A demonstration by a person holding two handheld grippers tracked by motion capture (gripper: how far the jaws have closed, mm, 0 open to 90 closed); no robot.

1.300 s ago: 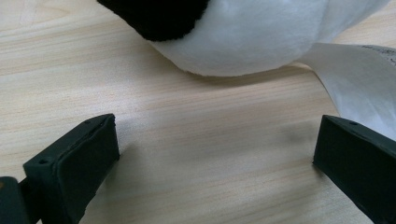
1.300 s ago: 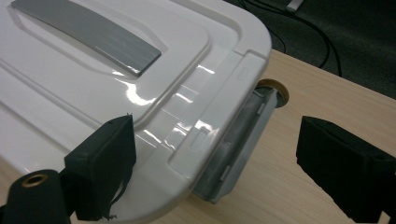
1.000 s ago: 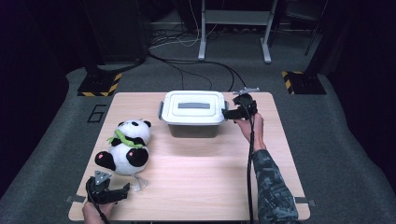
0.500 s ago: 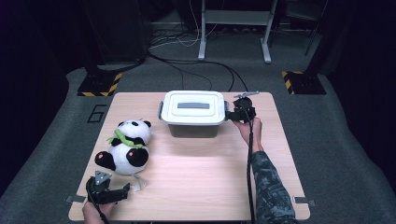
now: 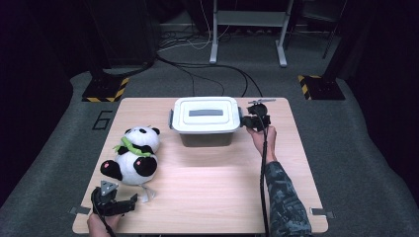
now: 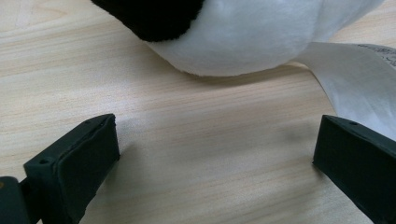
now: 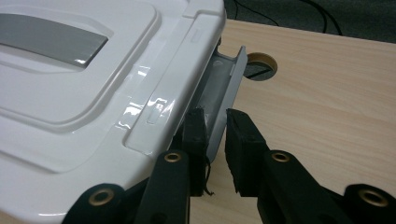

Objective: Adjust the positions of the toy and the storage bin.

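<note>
**A:** What is on the table [image 5: 207,182]?

**B:** A white box [image 5: 206,121] with a lid sits near the far edge, in the middle. Its long side runs left to right across the table. There is a grey strip [image 5: 205,113] on top of the lid, and it runs the same way.

**A:** What else?

**B:** A toy panda [image 5: 132,157] sits on the left side, well apart from the box. It has a green scarf around its neck. Its head is toward the far side and its black feet point toward the person.

**A:** Where is the right gripper [image 5: 255,120]?

**B:** It is at the right end of the box. The person's arm, in a patterned sleeve [image 5: 285,202], reaches up to it from the bottom.

**A:** What are its jaws doing?

**B:** In the right gripper view they are close together, one on each side of the grey latch [image 7: 224,100] that hangs off the right end of the lid. The latch is tipped out a little from the box. The jaws pinch its lower edge.

**A:** And the left gripper [image 5: 114,203]?

**B:** It is at the near left corner of the table, just in front of the panda. Its jaws are wide apart with nothing but bare wood between them.

**A:** Does it touch the panda?

**B:** No. In the left gripper view the panda's white belly is just past the jaws. A white cloth tag [image 6: 357,79] sticks out from under the panda, near the right jaw.
</note>
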